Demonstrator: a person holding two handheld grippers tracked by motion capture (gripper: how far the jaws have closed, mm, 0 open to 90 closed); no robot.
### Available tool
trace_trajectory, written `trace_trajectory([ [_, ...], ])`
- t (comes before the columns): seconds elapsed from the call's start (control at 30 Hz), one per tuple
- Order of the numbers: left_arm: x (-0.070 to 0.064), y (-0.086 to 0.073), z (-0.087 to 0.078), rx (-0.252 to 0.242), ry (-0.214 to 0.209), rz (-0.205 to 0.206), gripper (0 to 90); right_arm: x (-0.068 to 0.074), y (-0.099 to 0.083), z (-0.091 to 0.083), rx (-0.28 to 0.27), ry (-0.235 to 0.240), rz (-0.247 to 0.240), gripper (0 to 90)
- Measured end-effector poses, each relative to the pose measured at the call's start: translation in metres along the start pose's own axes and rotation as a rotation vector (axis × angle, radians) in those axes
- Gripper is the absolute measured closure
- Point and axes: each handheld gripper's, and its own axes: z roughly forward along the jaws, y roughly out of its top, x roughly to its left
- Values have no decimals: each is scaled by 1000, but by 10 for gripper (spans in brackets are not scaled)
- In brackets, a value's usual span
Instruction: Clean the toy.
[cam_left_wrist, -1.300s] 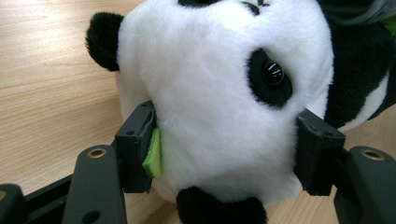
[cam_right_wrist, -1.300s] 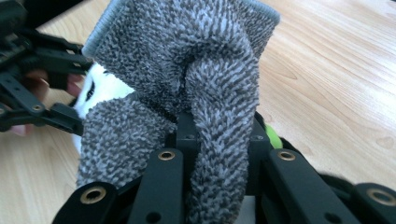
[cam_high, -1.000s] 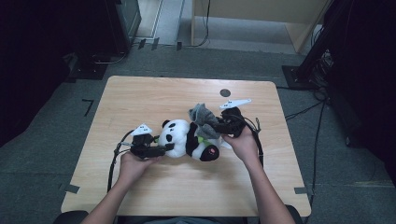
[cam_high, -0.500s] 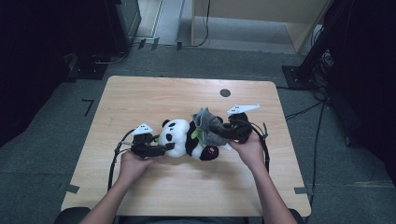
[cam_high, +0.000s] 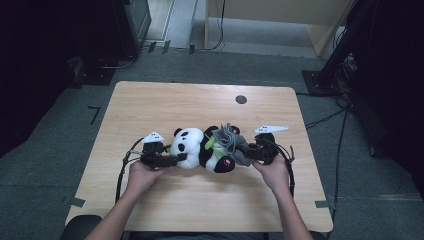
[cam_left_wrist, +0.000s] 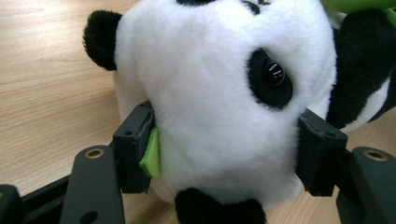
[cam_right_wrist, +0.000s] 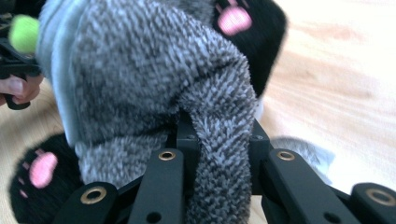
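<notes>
Left gripper (cam_high: 172, 160) jaws are spread wide and pressed against the head of the black-and-white plush panda (cam_left_wrist: 219, 116) (lying on the wooden table (cam_high: 150, 105)). A grey knitted sock (cam_right_wrist: 154, 84), pulled over the panda's leg, is pinched by the nearly closed right gripper (cam_right_wrist: 219, 140).

Plush panda (cam_high: 192, 148) lying mid-table, grey knit garment (cam_high: 231, 141) over its legs.

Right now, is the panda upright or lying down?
Lying down: the panda rests on the table, head gripped by the left gripper, feet toward the right gripper.
</notes>
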Motion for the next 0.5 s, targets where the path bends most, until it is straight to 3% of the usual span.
trace_trajectory([
  [0.17,0,0,0,0,3,-3,332,-10,-10,4,27,-11,43,759],
  [0.5,1,-1,0,-10,-6,-3,327,-35,-20,13,138,-89,87,759],
])
